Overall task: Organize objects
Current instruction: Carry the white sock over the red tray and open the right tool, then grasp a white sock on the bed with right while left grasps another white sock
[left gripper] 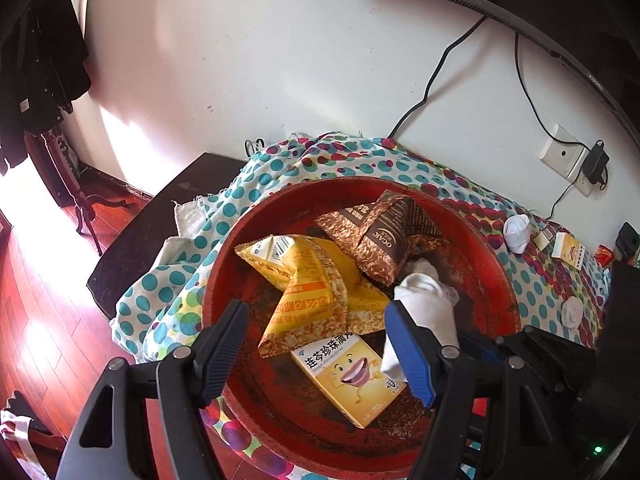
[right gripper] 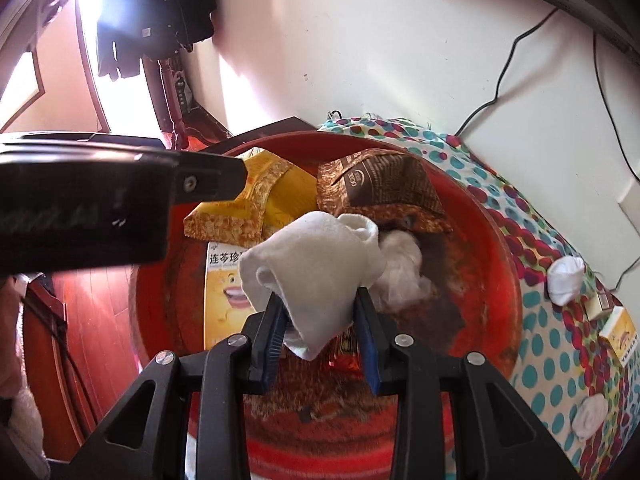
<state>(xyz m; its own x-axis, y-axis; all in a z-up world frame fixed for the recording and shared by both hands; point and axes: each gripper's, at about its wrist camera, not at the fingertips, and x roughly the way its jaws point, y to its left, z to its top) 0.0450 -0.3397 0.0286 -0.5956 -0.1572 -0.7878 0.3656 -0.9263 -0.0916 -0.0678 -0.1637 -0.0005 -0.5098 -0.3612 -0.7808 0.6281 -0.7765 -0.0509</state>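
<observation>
I've got the right gripper (right gripper: 320, 322) over the red bowl (right gripper: 496, 240), and its blue pads are pinching a rolled white sock (right gripper: 316, 264); the sock bulges up and out ahead of the fingertips, with a loose end drooping below them. From the left wrist camera that same sock (left gripper: 428, 304) sits at about three o'clock inside the bowl (left gripper: 496, 264), hard against my left gripper's right finger (left gripper: 408, 356).

My left gripper (left gripper: 316, 344) hangs over the near half of the bowl with its fingers spread wide and nothing between them. Under it lies a yellow box with a smiling cartoon face (left gripper: 352, 376) at six o'clock. A yellow snack packet (left gripper: 316, 280) lies across the middle, and a brown OCAK packet (left gripper: 384, 232) rests at twelve o'clock, leaning over the yellow one's edge. In the right wrist view, a second white bundle (right gripper: 404, 272) lies on the bowl floor just behind the held sock.

The bowl sits on a polka-dot cloth (left gripper: 360, 164). Out on the cloth at three o'clock I see another rolled sock (left gripper: 516, 232), a small yellow box (left gripper: 568, 250) beyond it, and a third sock (left gripper: 574, 312) nearer me.
</observation>
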